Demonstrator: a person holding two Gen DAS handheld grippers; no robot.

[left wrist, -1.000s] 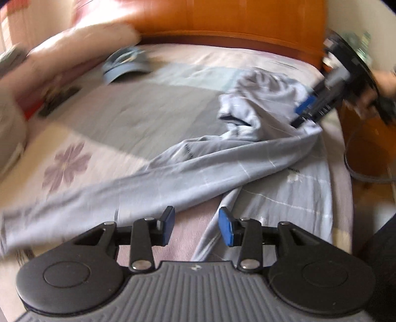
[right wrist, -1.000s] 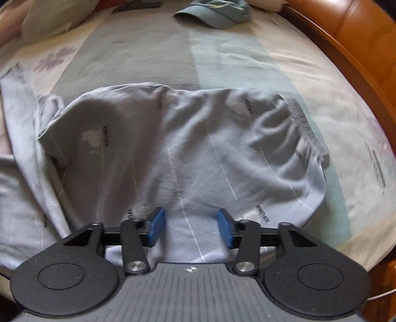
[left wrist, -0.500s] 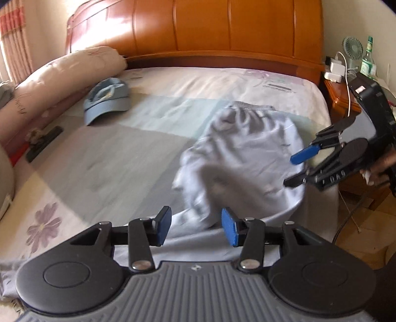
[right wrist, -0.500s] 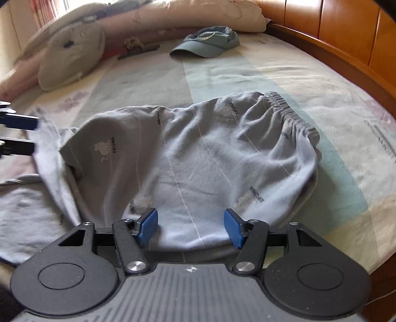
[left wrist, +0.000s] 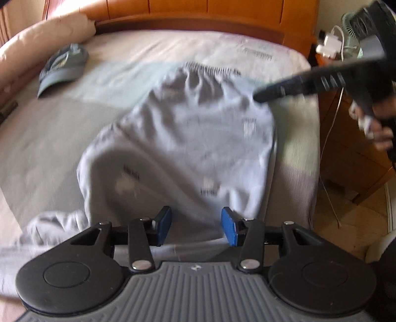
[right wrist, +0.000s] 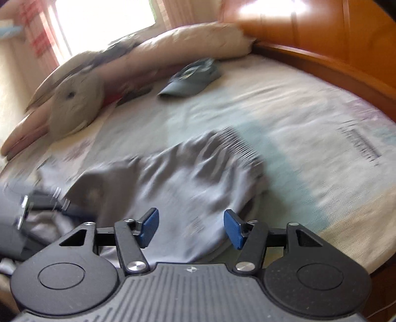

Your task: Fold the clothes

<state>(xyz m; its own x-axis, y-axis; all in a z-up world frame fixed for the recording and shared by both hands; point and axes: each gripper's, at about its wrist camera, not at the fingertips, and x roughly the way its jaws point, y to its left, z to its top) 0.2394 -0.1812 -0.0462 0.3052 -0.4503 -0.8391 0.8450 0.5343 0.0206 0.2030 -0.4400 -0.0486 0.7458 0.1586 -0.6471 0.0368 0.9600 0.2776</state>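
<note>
Grey trousers (left wrist: 188, 138) lengthwise on bed (left wrist: 61, 128), waistband toward headboard (left wrist: 198, 14); both tongs apart, empty

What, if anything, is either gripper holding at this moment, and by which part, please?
Nothing is held. The left gripper and right gripper are both open above the grey trousers, with no cloth between their fingers.

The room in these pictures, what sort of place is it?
Most likely a home bedroom: a bed with a wooden headboard, a long pillow along one side, and a nightstand beside it.
</note>
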